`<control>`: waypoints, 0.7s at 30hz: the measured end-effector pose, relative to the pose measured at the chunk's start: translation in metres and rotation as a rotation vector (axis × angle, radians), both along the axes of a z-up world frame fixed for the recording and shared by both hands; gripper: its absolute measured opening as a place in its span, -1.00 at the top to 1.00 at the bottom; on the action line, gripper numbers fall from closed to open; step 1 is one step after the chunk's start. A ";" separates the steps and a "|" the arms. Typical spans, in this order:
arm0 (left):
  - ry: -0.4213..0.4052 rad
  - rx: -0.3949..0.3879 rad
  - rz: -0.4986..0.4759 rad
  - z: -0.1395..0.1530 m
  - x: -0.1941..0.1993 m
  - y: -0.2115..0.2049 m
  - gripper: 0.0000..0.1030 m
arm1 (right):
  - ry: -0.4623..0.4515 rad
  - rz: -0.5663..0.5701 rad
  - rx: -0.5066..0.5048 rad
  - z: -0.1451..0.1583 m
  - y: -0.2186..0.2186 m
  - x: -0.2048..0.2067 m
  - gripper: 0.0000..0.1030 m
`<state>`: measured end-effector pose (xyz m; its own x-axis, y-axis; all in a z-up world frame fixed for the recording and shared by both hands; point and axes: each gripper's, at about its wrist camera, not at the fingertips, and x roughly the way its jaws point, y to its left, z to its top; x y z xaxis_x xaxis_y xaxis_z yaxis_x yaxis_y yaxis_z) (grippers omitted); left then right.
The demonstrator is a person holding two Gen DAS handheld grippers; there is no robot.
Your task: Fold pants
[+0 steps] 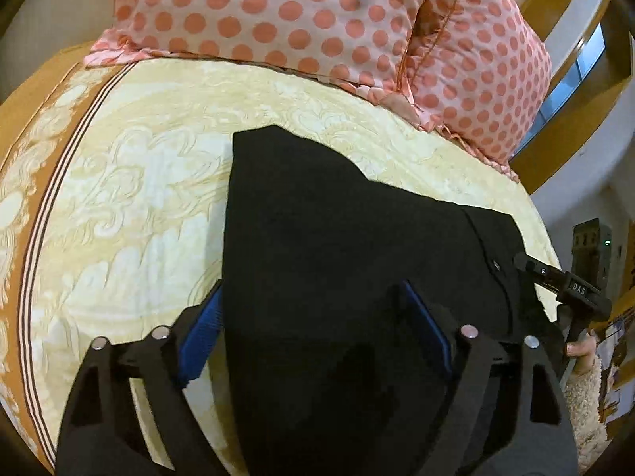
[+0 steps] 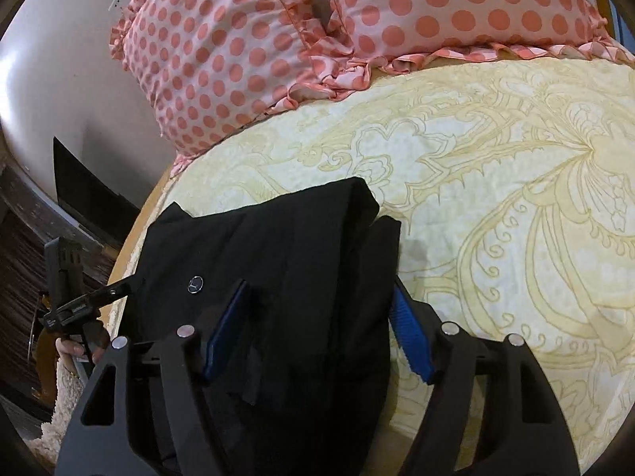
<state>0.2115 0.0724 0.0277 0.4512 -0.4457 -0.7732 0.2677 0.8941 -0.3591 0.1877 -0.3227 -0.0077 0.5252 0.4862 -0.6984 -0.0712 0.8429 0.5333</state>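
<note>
Left wrist view: left gripper (image 1: pixel 313 329) is hovering spread wide over the black folded cloth pants (image 1: pixel 337 238), gripping nothing; right gripper (image 2: pixel 317 337) is likewise gaping astride them. Pants are lying on the cream patterned bedspread (image 1: pixel 139 182), near the pink polka-dot pillows (image 1: pixel 317 12). Risk: pinching one layer only, unravelling the fold.

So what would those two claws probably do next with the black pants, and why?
Probably shut both on the cloth. The left gripper and right gripper each stand with jaws open astride the black pants, which lie partly folded on the yellow bedspread. Nothing is gripped yet.
</note>
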 end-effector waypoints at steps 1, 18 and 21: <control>0.001 0.010 -0.005 0.000 0.003 -0.002 -0.52 | -0.010 0.005 -0.017 0.000 0.002 -0.001 -0.17; -0.143 0.063 -0.002 0.067 0.029 -0.026 0.80 | -0.190 0.065 -0.082 0.062 0.011 0.036 0.68; -0.185 0.057 0.015 0.077 0.055 -0.036 0.79 | -0.235 0.020 -0.085 0.069 -0.002 0.064 0.68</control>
